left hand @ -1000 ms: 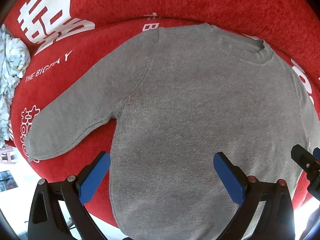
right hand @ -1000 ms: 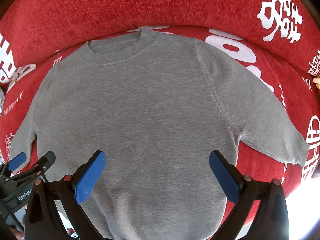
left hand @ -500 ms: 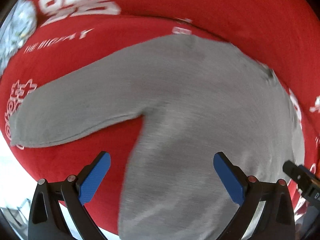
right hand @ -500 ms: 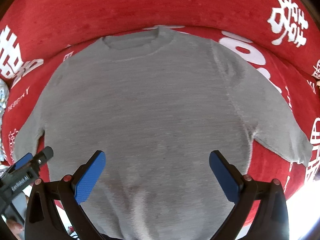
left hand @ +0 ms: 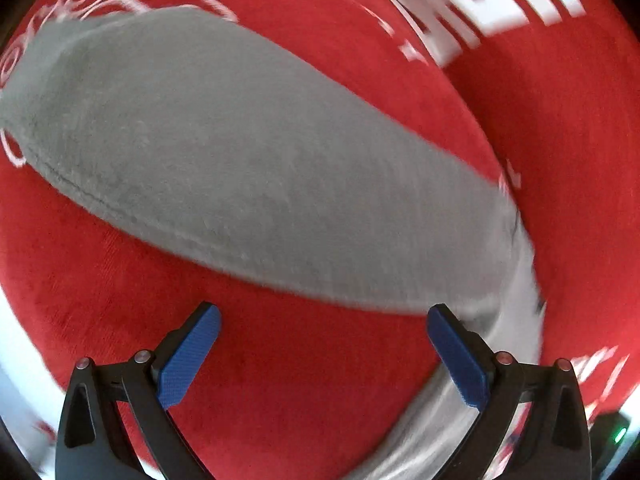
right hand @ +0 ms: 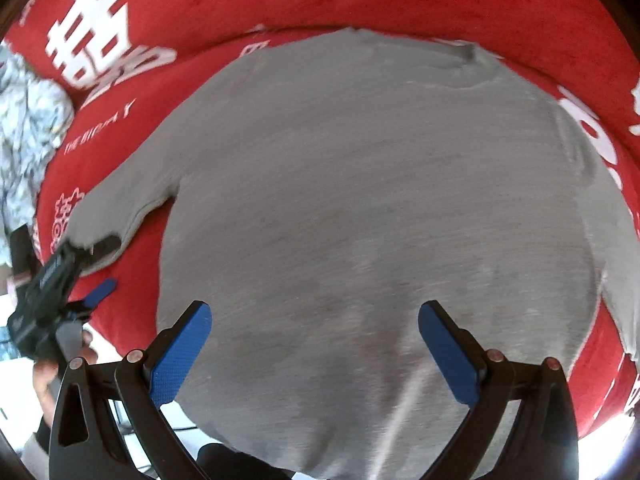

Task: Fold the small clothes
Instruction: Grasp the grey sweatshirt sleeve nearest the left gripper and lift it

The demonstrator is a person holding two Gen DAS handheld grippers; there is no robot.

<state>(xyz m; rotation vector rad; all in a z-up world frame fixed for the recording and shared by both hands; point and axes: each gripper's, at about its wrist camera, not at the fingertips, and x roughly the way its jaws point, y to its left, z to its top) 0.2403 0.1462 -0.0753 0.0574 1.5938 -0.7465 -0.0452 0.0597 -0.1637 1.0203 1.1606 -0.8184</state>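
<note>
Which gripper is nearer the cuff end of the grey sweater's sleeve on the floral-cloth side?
Left. The left gripper is at that cuff end of the grey knit sweater; the right gripper hangs open over the sweater's lower body.

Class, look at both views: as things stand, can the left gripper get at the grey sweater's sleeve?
Probably yes. The left gripper is open, and the sleeve lies flat on the red cover just ahead of it, with nothing between them.

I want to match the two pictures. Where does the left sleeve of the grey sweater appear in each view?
Left wrist: the sleeve fills the upper left and centre.
Right wrist: the sleeve lies at middle left, beside the left gripper.
Shared landmark: the red cover with white print.
</note>
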